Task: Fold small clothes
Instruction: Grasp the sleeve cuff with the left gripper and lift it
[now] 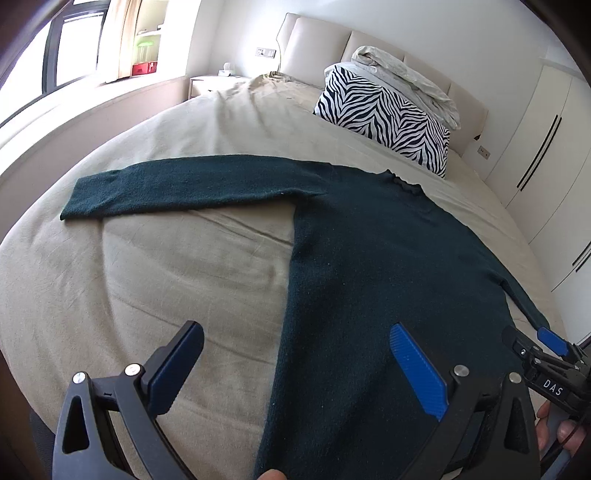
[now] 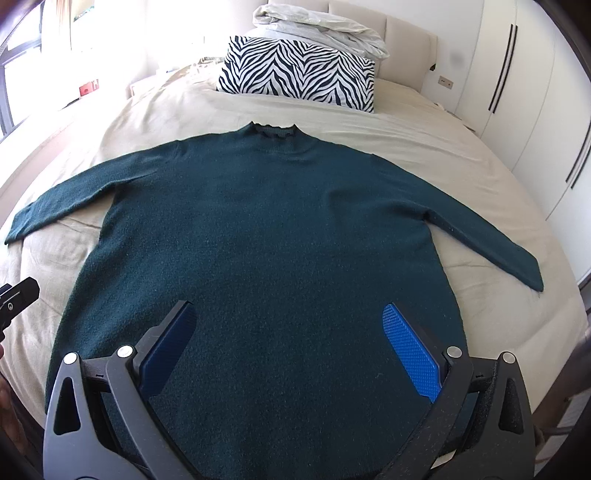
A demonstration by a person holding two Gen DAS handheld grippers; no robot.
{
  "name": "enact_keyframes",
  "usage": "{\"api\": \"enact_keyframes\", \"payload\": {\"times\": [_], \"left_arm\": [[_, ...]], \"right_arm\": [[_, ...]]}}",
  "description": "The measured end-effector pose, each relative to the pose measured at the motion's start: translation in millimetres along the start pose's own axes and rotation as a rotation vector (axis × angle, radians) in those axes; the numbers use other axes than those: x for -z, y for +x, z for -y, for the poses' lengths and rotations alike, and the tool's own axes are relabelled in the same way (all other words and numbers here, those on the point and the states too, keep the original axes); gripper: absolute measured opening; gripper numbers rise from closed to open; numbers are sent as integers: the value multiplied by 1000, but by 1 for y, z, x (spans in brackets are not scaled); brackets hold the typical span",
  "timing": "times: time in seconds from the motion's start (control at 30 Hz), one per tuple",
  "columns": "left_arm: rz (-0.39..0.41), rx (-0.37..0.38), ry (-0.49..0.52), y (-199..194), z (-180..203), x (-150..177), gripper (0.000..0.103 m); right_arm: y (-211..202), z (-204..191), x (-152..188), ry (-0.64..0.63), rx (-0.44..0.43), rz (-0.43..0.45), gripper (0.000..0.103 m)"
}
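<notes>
A dark teal long-sleeved sweater (image 2: 258,229) lies flat on the beige bed (image 2: 424,147), collar away from me and both sleeves spread out. It also shows in the left wrist view (image 1: 369,266), with its left sleeve (image 1: 177,188) stretched to the left. My left gripper (image 1: 295,339) is open and empty above the sweater's lower left edge. My right gripper (image 2: 288,321) is open and empty above the sweater's lower middle. The right gripper also shows at the right edge of the left wrist view (image 1: 535,343).
A zebra-print pillow (image 2: 299,74) with a folded white duvet (image 2: 321,26) on top sits at the headboard. White wardrobe doors (image 2: 535,92) stand to the right of the bed. A window (image 1: 55,55) and a nightstand (image 1: 207,83) are to the left.
</notes>
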State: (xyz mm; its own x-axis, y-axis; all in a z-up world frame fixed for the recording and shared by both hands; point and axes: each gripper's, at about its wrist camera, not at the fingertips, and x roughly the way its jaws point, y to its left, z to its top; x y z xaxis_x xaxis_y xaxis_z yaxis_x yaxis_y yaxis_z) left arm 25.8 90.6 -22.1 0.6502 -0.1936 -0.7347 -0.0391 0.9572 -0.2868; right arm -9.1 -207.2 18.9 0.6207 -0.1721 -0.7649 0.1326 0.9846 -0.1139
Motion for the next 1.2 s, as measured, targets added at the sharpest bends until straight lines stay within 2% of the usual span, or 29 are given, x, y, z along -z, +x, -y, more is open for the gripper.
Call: {"api": "enact_keyframes", "payload": {"times": [0.03,0.17,0.23,0.27,0.3,0.37,0.47,0.5,0.53,0.57,0.63,0.67,0.8,0.87,1.0,1.03,1.07,1.1,1.13,1.17,1.2], "left_arm": [[5,-4,-18,2,-9,-6,103],[73,-105,-79,8,-47,-22,103],[51,-145,-116,14,-64,-27,103],[27,-161,-168,20,-76,-31,103],[19,-147,-255,22,-94,-33,103],[61,-50,-445,24,-133,-34,103],[120,12,-611,31,-178,-44,103],[128,55,-668,38,-191,-46,102],[140,103,-736,45,-206,-48,100],[155,134,-795,50,-218,-48,91],[159,156,-877,63,-236,-49,76],[159,174,-923,70,-244,-48,74],[224,191,-1026,77,-256,-48,79],[261,192,-1069,79,-258,-50,87],[289,189,-1123,91,-266,-61,85],[294,200,-1133,93,-269,-64,74],[287,209,-1138,99,-272,-68,56],[275,213,-1150,105,-277,-70,44],[257,207,-1164,111,-281,-72,18],[237,189,-1169,115,-284,-74,9],[233,178,-1160,116,-283,-78,9]], "right_arm": [[-3,-1,-5,1,-16,28,103],[-12,-6,-28,26,-107,122,103],[-14,-11,-39,35,-141,144,103],[-14,-15,-44,34,-155,147,103],[-13,-19,-49,30,-173,147,103],[-10,-26,-58,22,-203,145,103],[-6,-34,-67,27,-247,135,102],[-3,-36,-69,34,-261,128,102],[1,-37,-71,42,-275,119,98],[7,-39,-73,49,-289,104,96],[17,-40,-77,65,-312,67,81],[24,-39,-77,75,-323,46,77],[46,-35,-78,119,-355,-7,76],[53,-34,-76,134,-366,-21,76],[60,-29,-74,156,-383,-21,75],[58,-26,-74,159,-386,-19,73],[57,-23,-73,163,-389,-18,72],[58,-20,-73,168,-391,-16,70],[58,-17,-72,176,-396,-18,68],[59,-12,-72,186,-402,-19,67],[60,-7,-71,195,-406,-17,65]]}}
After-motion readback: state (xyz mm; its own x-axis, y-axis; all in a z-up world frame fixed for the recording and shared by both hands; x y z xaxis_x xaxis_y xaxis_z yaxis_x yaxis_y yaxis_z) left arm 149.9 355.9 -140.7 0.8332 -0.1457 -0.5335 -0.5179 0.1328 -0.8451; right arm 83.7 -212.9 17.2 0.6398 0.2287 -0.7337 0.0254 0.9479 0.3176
